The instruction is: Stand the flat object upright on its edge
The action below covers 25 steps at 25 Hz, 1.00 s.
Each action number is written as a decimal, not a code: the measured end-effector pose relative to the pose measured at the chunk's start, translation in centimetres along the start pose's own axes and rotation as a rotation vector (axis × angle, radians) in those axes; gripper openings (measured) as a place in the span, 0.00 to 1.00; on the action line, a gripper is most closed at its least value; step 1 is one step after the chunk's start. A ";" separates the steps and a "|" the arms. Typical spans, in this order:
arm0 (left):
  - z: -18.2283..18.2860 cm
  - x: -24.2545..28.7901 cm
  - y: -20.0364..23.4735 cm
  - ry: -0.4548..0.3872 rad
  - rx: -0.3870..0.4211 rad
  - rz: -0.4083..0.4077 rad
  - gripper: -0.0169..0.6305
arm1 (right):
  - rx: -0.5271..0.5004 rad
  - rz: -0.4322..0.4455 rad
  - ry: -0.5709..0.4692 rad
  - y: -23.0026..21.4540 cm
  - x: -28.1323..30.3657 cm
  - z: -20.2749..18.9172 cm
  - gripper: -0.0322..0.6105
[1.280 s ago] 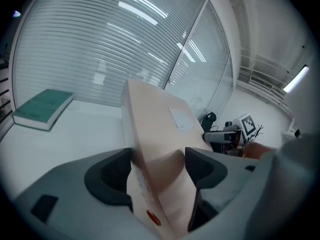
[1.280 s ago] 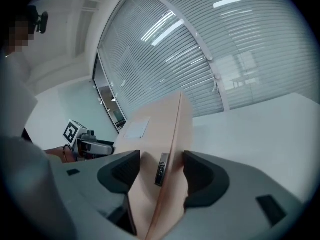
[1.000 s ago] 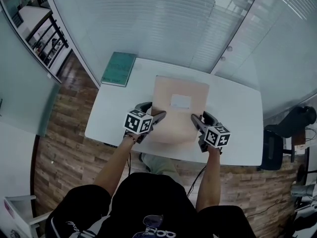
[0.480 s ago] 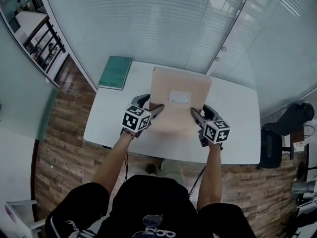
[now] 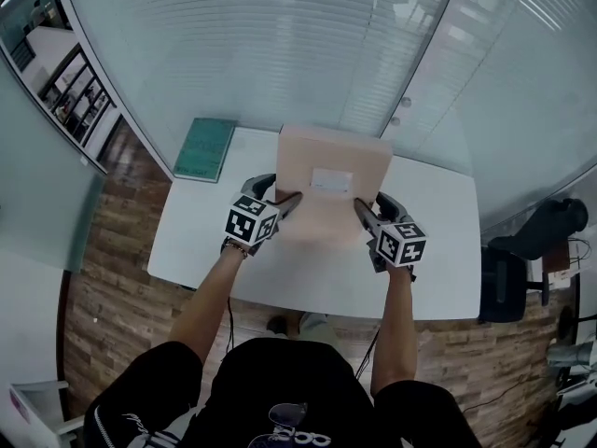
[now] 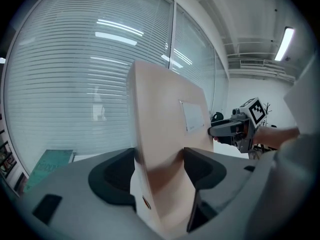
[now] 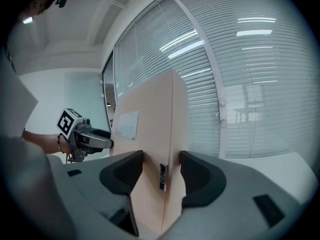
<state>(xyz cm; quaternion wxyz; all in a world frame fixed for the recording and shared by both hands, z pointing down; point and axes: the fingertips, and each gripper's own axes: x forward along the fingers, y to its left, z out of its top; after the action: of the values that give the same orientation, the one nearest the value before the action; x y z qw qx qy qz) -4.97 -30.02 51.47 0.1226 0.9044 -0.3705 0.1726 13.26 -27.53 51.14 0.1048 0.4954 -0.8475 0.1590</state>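
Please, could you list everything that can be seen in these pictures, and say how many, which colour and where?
flat box: one, beige, over the table's middle, tipped up steeply
label: one, white, on the box's face
table: one, white, in front of the person
book: one, green, far left corner of the table
blinds: pale grey, behind glass beyond the table
floor: brown wood, around the table
chair: one, black, right of the table
forearms: two, bare, reaching forward
left hand-held gripper: one, grey-black, shut on the box's left edge
right hand-held gripper: one, grey-black, jaws have just been closing on the box's right edge
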 end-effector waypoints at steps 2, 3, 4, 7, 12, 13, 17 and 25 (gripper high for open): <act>0.5 0.6 0.0 0.002 0.013 0.010 0.53 | -0.005 0.002 -0.004 -0.7 0.2 0.3 0.45; 0.7 0.9 0.0 0.005 0.016 0.016 0.53 | -0.006 0.004 -0.004 -1.1 0.3 0.4 0.44; 0.8 1.3 0.1 0.008 0.016 0.022 0.52 | -0.008 0.008 -0.002 -1.5 0.5 0.5 0.44; 1.3 2.6 0.1 0.014 0.013 0.039 0.52 | -0.018 0.023 0.001 -3.0 1.1 1.0 0.44; 2.8 5.1 0.4 0.022 0.033 0.075 0.51 | -0.041 0.044 -0.002 -5.8 2.2 2.1 0.43; 3.2 5.5 0.5 0.022 0.037 0.083 0.51 | -0.042 0.048 -0.004 -6.3 2.4 2.4 0.43; 4.3 7.1 0.8 0.023 0.041 0.108 0.51 | -0.051 0.063 -0.010 -8.1 3.3 3.3 0.42; 5.6 9.7 0.6 0.032 0.049 0.156 0.50 | -0.067 0.094 -0.001 -11.2 4.1 4.3 0.42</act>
<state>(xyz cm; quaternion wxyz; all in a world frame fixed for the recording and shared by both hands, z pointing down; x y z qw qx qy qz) 2.30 -38.48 50.37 0.0926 0.8726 -0.4335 0.2053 20.90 -37.60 50.37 0.1131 0.4515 -0.8747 0.1350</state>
